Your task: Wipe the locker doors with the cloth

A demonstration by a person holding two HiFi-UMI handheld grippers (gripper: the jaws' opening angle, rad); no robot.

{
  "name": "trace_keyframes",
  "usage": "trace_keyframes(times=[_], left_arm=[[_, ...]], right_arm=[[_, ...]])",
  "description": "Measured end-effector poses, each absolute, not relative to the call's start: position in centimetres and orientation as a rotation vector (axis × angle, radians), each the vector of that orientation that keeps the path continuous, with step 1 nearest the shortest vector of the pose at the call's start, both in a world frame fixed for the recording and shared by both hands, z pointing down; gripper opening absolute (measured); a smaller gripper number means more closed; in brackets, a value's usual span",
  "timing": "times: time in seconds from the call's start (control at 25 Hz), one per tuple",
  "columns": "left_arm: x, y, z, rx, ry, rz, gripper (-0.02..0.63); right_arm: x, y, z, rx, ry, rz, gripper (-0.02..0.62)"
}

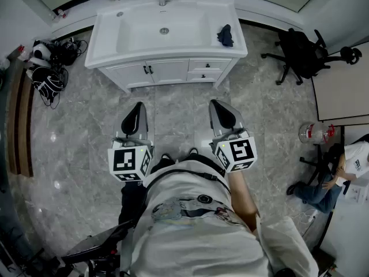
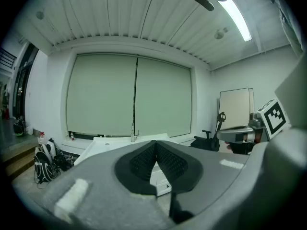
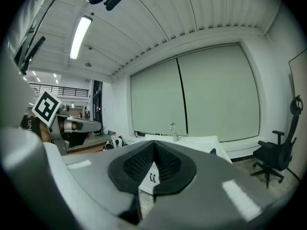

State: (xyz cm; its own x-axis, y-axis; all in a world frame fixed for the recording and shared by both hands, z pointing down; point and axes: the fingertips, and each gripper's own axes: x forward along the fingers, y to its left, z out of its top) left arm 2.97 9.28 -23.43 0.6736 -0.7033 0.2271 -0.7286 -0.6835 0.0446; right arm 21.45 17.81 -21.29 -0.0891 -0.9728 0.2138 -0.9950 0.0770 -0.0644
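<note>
Black-padded, your left gripper point(image 1: 135, 118), in front of the sink point(image 1: 164, 25), is pressed together, empty; right gripper point(image 1: 223, 115) the same. Dark cloth point(image 1: 225, 35) sits on the sink's right ledge: likely soft, light, limp; pinch a raised fold.

likely a lab or office room, sink vanity point(image 1: 166, 36), office chair point(image 1: 302, 53), marble-look floor point(image 1: 75, 137)

Your torso point(image 1: 190, 212) hides your legs; only shoe tips point(image 1: 167, 157) show. At three o'clock the head view's edge cuts off a seated person point(image 1: 340, 172). At one o'clock the cloth point(image 1: 225, 35) on the sink surface point(image 1: 222, 16) is too small to detail. Your left claw point(image 2: 155, 147) and right claw point(image 3: 154, 148) block most of the cabinet doors point(image 1: 151, 71).
</note>
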Motion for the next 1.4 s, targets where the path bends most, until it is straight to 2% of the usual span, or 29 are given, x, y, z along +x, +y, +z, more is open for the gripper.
trace_keyframes(times=[0.64,1.12,1.4], left_arm=[[6.6,10.5,-22.8,2.753,-1.186,0.308,0.002],[10.1,10.5,-20.9,2.725,-1.221,0.388,0.002],[11.1,7.3,-18.5,2.698,-1.175,0.45,0.002]], right_arm=[[24.2,18.4,-21.0,2.021,-2.282,0.302,0.005],[30.6,19.3,-17.8,2.032,-2.25,0.421,0.005],[30.9,15.2,-15.5,1.995,-2.243,0.483,0.006]])
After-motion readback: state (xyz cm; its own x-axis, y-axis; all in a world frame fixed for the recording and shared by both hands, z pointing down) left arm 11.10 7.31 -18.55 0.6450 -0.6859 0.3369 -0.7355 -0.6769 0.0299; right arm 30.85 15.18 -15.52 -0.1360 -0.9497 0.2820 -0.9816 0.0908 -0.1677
